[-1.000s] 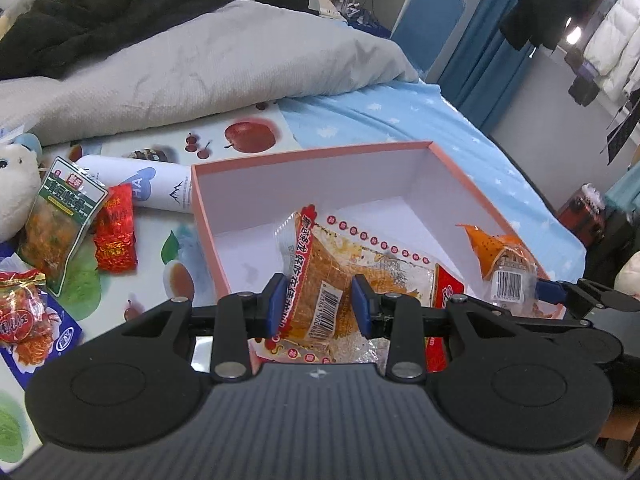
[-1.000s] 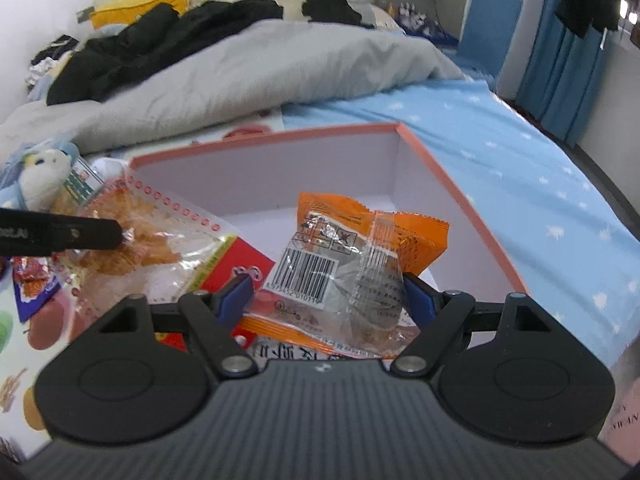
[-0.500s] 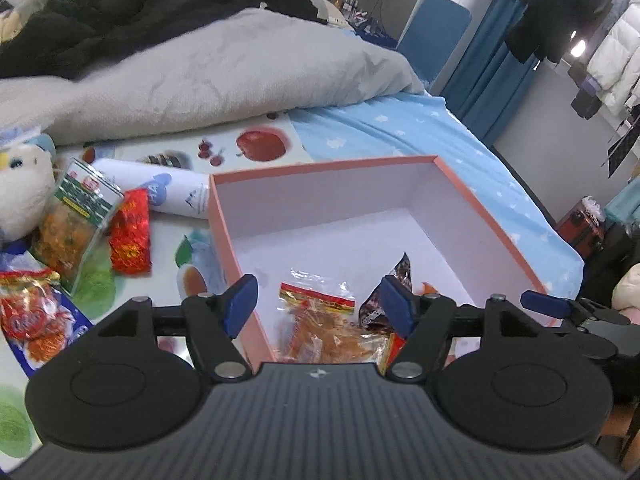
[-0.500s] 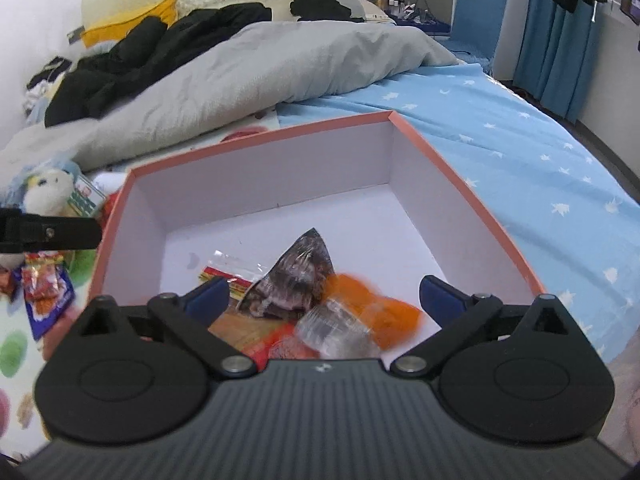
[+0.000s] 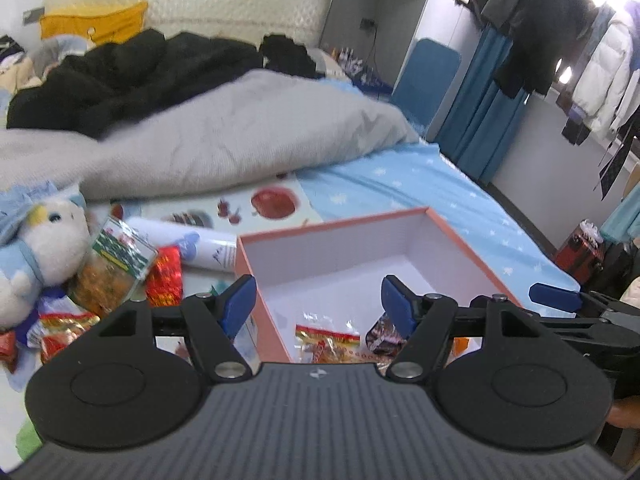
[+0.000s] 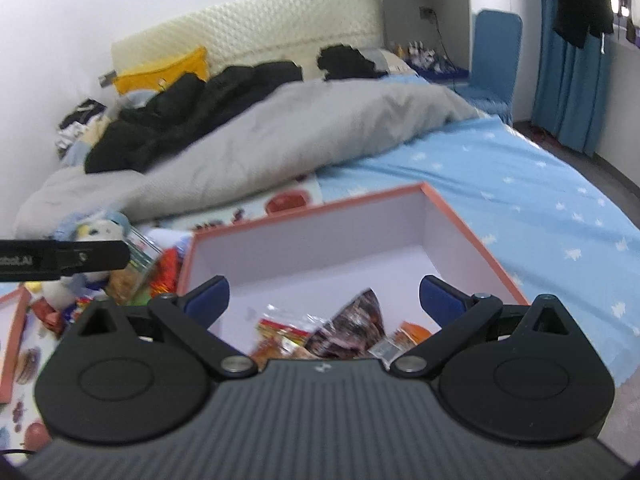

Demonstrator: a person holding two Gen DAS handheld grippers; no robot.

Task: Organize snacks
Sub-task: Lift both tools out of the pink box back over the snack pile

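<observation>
Both packets dropped into pink box (image 5: 472, 248); left gripper (image 5: 316, 304) and right gripper (image 6: 322, 300) now spread, empty, lifted clear. More snacks (image 5: 120, 276) wait outside.

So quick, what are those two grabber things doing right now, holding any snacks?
Left gripper: open, fingers empty, above the box.
Right gripper: open wide, holding nothing; the snacks lie in the box.

The right tool (image 6: 322, 294) hangs agape over the pink box (image 6: 472, 236) — snack packets (image 6: 348, 332) inside (nothing gripped).
</observation>
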